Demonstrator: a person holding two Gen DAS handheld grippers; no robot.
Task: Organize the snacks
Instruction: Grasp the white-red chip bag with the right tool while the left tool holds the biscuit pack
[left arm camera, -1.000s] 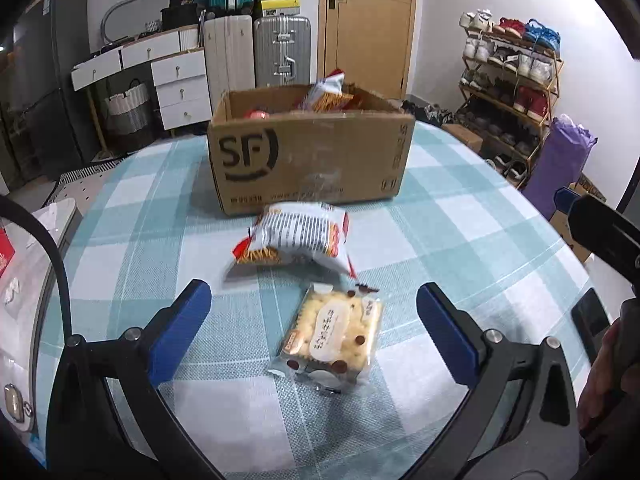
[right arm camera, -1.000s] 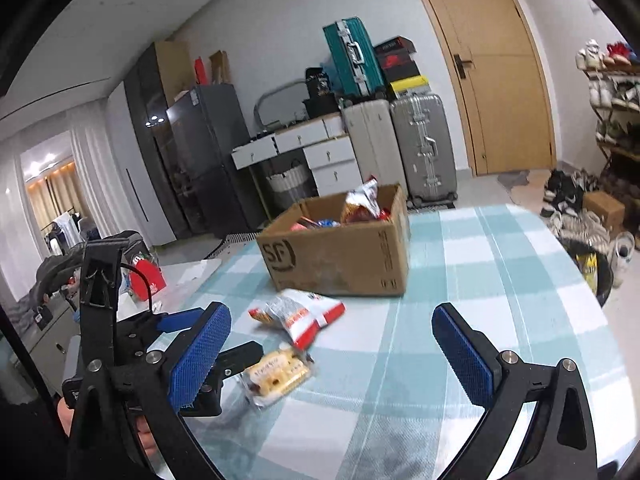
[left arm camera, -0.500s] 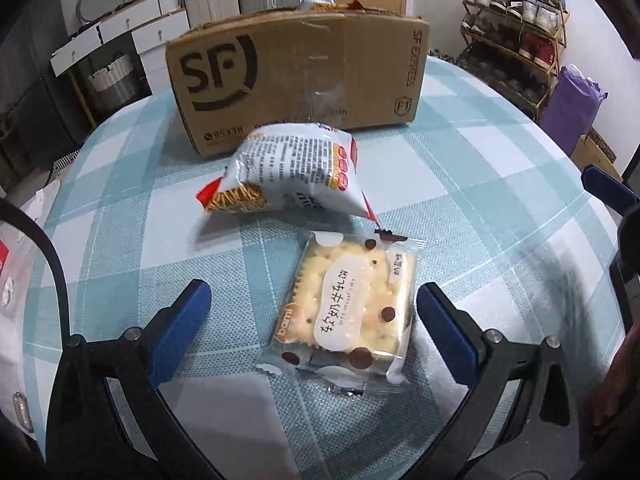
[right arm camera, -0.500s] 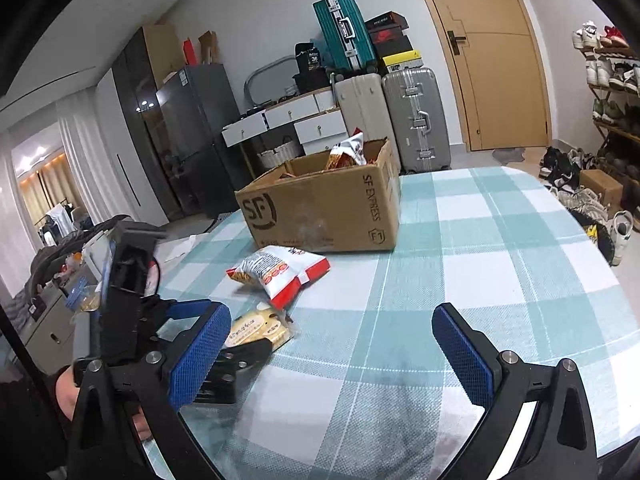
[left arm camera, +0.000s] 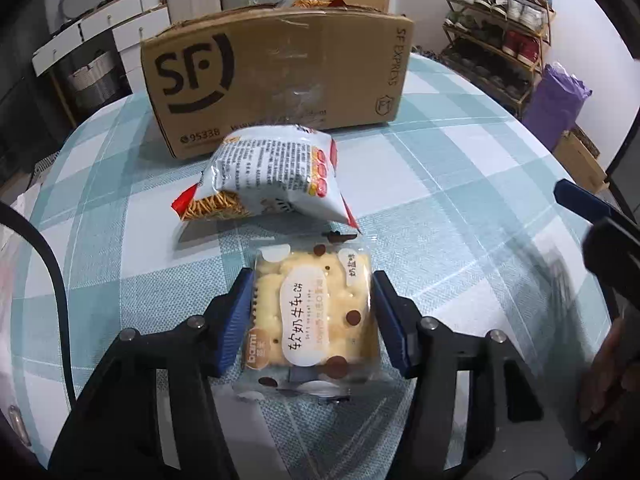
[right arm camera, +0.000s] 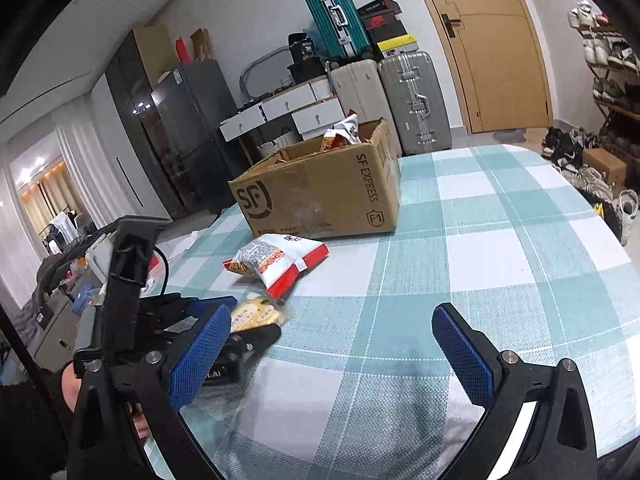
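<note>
While the cardboard box (left arm camera: 276,76) is standing on the checked tablecloth (left arm camera: 460,200) as before, the left gripper (left arm camera: 312,316) is sitting lower and closer to it than a second ago, and its jaws, then spread wide on either side of bare cloth, have just been closing around the biscuit packet (left arm camera: 312,312). The blue pads (left arm camera: 236,320) are now lying against the packet's two long edges, gripping it where it is lying flat on the cloth, on the near side of the box. Between the packet and the box, the white and red snack bag (left arm camera: 272,180) is lying on its side, its far edge just beside the box's printed front wall, in the same spot as before. More snack bags (right arm camera: 344,132) are poking up out of the box's open top. The right gripper (right arm camera: 328,352) is hanging to the right of the box's front, lower over the cloth than a second ago, with its jaws spread wide and nothing between them. In its view the box is looking nearer than before.
</note>
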